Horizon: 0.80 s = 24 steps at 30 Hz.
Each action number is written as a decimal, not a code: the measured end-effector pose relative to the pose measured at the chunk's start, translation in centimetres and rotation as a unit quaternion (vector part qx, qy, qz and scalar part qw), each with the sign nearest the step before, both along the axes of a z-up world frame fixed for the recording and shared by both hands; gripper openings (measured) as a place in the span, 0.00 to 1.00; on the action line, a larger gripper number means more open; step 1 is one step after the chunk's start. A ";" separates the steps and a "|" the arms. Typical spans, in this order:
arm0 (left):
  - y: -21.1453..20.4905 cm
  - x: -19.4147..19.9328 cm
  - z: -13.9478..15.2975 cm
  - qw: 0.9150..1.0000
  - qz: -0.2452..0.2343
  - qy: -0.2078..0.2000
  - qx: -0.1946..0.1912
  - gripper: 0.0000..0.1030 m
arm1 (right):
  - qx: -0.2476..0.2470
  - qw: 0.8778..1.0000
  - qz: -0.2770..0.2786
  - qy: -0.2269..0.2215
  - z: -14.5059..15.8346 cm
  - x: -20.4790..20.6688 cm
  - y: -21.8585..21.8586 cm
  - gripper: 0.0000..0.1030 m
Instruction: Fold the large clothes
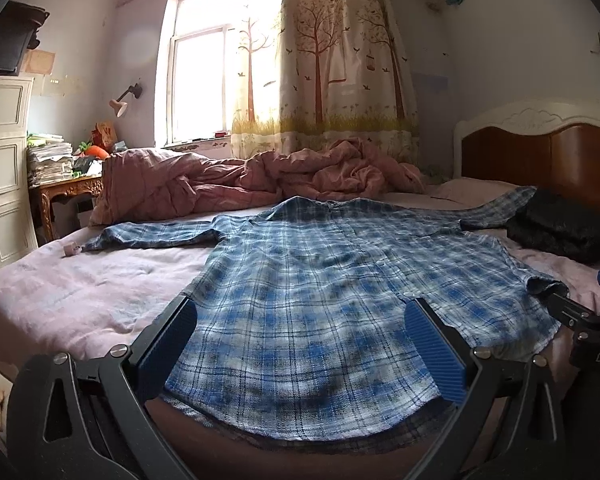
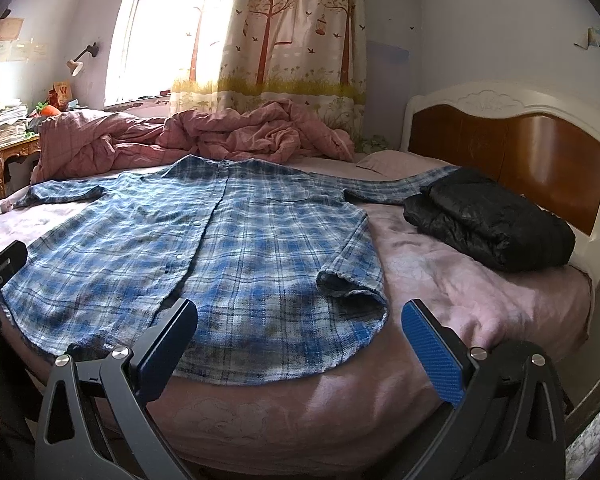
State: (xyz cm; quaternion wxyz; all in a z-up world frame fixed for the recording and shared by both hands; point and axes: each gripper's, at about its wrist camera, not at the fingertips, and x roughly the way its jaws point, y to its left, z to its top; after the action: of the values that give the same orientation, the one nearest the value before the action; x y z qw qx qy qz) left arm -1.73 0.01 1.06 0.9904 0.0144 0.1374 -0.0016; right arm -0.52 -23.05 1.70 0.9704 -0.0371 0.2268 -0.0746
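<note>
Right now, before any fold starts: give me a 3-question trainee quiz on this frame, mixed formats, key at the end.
1. True or false: the plaid shirt lies spread flat on the bed, front up, sleeves out to the sides.
2. Multiple choice: what rests on the shirt's sleeve near the headboard? A) the pink quilt B) the folded black garment C) a gripper
3. Fill in: the left gripper and right gripper are both ____ and holding ____.

Key: 1 true; 2 B; 3 open, nothing.
</note>
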 end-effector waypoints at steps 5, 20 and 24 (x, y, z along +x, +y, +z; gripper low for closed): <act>-0.5 -0.3 0.0 1.000 0.002 -0.009 0.012 1.00 | 0.000 1.000 0.004 0.005 -0.1 0.1 -0.1 1.00; 0.1 0.1 -0.1 1.000 -0.017 0.010 -0.018 1.00 | -0.002 1.000 0.002 0.005 -0.1 0.1 0.0 1.00; -0.2 -0.2 0.0 1.000 -0.025 0.005 -0.013 1.00 | -0.002 1.000 0.000 0.004 -0.1 0.1 -0.1 1.00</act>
State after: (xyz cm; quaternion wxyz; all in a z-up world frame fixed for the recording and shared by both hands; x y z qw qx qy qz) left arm -1.92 -0.24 1.05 0.9894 0.0049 0.1421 -0.0287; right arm -0.45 -23.15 1.65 0.9695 -0.0398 0.2302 -0.0746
